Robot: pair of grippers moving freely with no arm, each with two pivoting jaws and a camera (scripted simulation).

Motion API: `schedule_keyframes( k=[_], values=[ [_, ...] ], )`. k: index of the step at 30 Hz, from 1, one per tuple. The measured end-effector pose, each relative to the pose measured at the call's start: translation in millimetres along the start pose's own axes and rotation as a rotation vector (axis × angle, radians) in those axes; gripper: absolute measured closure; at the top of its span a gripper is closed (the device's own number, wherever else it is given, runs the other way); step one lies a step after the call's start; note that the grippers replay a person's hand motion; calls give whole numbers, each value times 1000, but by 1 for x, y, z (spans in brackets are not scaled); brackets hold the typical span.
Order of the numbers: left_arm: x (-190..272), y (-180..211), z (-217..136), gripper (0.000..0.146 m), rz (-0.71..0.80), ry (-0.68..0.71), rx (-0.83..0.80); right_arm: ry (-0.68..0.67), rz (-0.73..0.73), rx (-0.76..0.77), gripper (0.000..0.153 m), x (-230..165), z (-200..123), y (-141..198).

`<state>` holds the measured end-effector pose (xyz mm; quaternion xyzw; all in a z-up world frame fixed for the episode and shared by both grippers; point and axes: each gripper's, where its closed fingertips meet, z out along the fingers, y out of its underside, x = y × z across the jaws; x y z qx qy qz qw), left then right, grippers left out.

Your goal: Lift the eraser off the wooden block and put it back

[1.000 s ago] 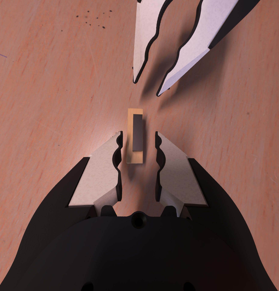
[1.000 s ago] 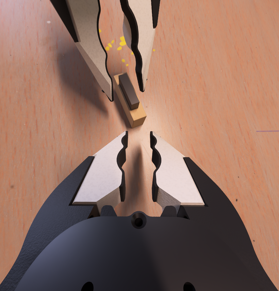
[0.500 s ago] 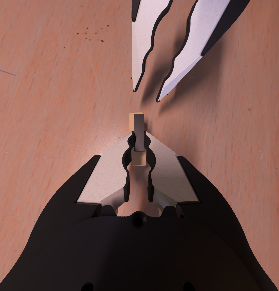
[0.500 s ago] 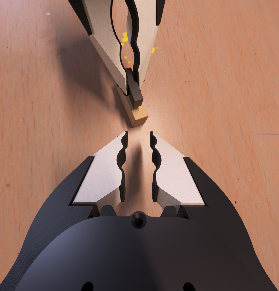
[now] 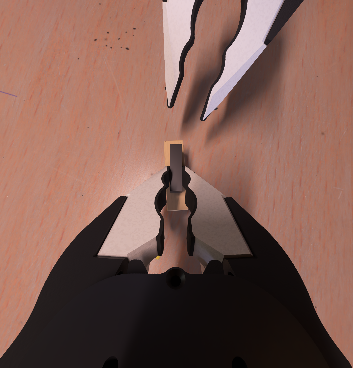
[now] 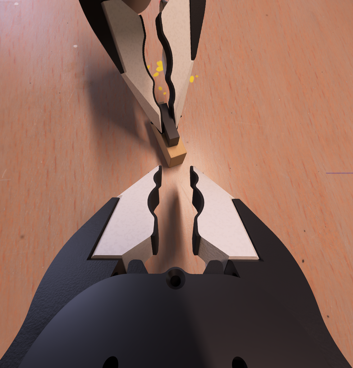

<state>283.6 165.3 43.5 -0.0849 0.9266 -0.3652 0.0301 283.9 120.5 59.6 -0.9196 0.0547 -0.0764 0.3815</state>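
So the left hand-held gripper [image 5: 175, 169] has its fingers clamped on the dark grey eraser [image 5: 175, 167], pinching its long sides near the end closest to that gripper's own camera. In the right wrist view the eraser looks raised a bit above the wooden block [image 6: 174, 154], with the block's top showing under its near end, though I can't tell for sure whether the far end is clear of the wood. The block itself sits flat on the reddish wood counter [image 5: 52, 159], and the eraser lines up along the block's length, straight above it.

The right hand-held gripper [image 6: 175, 169] is empty, fingers spread apart with bare counter between them. Its tips sit just beside the block's short end, on the opposite side from the left gripper, not touching it.

Other stuff near the block: a few yellow flecks [image 6: 158, 68] on the counter beyond it in the right wrist view, and a scatter of small black specks [image 5: 116, 39] well off from it in the left wrist view.
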Motion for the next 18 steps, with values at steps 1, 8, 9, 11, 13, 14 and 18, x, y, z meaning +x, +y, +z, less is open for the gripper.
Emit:
schedule_keyframes(
  k=[1,8,9,11,13,14,18],
  values=[
    [0,0,0,135,-3,2,1,1,0,-2,125,0,0,0],
    [1,-11,-5,113,-39,27,74,-1,-2,-13,125,0,1,3],
    [1,-11,-5,113,-42,30,77,-2,-2,-15,125,0,1,3],
    [1,-11,-2,115,-42,28,72,-5,-5,-22,125,-1,2,4],
    [2,-11,0,116,-43,26,70,-8,-9,-29,125,-2,4,5],
    [1,-11,1,117,-46,25,69,-10,-10,-33,125,-3,5,6],
    [2,-12,2,117,-38,11,51,-14,-8,-44,125,-3,7,8]
  ],
)
